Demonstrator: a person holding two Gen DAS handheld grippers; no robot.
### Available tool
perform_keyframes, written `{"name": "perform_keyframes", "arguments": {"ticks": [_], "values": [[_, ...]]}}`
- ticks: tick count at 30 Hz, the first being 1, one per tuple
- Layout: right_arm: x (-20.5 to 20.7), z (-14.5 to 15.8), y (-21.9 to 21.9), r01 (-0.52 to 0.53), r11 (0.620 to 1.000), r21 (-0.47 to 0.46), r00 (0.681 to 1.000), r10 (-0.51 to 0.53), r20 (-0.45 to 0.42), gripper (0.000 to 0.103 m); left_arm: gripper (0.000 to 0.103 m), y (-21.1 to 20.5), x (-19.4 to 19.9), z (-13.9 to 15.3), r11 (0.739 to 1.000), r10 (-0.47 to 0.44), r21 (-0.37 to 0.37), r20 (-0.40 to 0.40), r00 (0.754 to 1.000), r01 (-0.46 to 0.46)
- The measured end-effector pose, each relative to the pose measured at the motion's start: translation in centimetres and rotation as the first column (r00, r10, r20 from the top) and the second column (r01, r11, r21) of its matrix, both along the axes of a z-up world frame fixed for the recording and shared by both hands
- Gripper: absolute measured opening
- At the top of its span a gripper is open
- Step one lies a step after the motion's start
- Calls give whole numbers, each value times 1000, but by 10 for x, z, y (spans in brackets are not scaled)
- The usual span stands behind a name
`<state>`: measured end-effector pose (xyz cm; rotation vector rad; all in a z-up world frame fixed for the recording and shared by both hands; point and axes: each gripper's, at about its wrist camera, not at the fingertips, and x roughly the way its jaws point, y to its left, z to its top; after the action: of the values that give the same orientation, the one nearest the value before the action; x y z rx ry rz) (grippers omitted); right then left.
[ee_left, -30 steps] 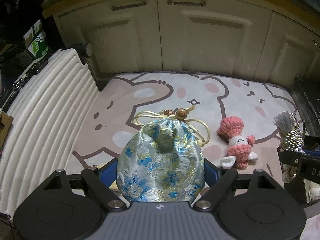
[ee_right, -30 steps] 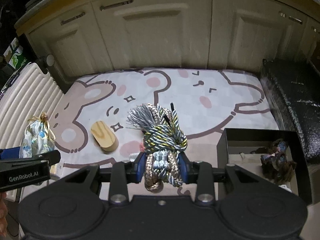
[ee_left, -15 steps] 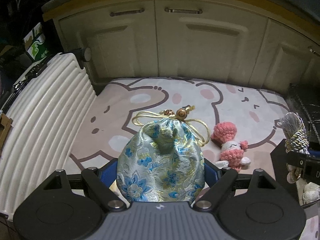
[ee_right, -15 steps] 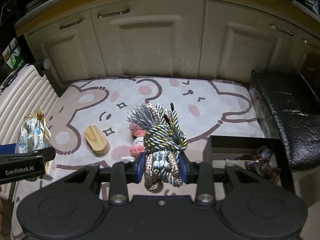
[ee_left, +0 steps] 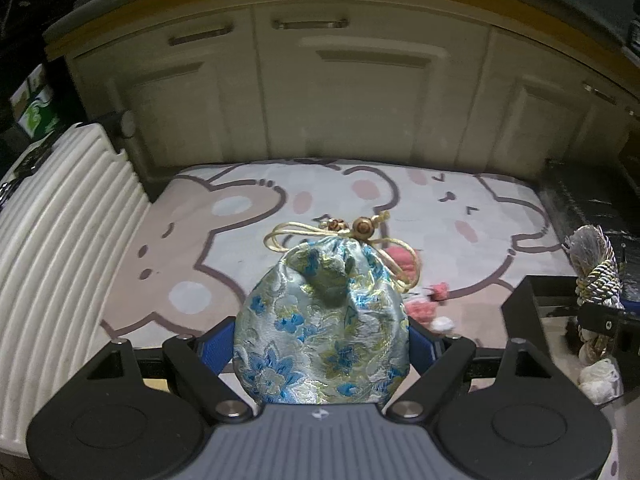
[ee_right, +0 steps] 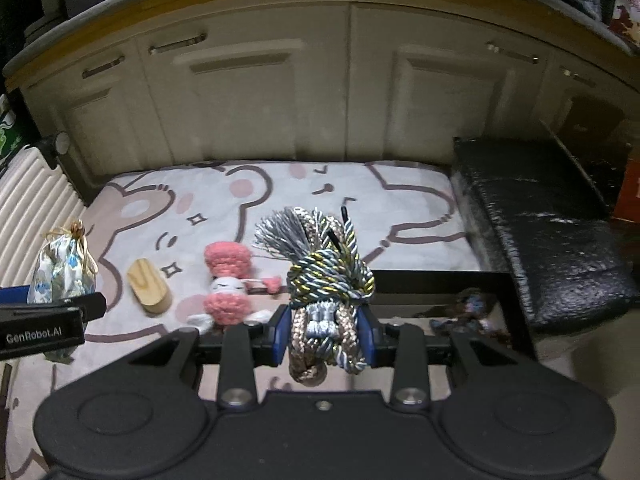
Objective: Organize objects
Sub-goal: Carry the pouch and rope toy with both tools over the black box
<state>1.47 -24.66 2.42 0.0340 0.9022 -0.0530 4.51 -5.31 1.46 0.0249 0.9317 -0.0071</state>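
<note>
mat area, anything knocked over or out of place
Nothing spilled or damaged. Two things remain loose on the mat: the pink crochet doll lying flat and the wooden block beside it, both outside the black box. The brocade pouch and rope bundle are held in the grippers.

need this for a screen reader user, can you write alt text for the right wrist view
The right claw grips a bundle of twisted rope with a grey tassel, above a bear-print mat. On the mat lie a pink crocheted doll and a wooden block; an open black box sits to the right. At far left, the left claw holds a floral drawstring pouch.
</note>
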Motion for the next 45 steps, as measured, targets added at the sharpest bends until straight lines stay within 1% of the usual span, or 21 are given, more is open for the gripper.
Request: {"name": "perform_keyframes", "arguments": {"ticks": [9, 22, 30, 35, 45], "values": [[-7, -5, -51, 94, 995, 18, 996, -94, -1, 36, 85, -48, 2, 1, 996, -89, -16, 12, 996, 89], [-15, -16, -102, 171, 983, 59, 985, -171, 0, 36, 85, -103, -1, 6, 979, -195, -59, 39, 980, 198], [-11, -34, -116, 175, 982, 74, 984, -172, -45, 36, 85, -126, -2, 5, 965, -241, -93, 47, 969, 245], [-9, -46, -122, 175, 980, 100, 982, -167, -84, 36, 85, -135, 2, 3, 955, -249, -149, 60, 967, 256], [-1, -73, -116, 133, 981, 141, 978, -106, -182, 36, 85, -165, 14, -9, 935, -297, -181, 77, 952, 306]]}}
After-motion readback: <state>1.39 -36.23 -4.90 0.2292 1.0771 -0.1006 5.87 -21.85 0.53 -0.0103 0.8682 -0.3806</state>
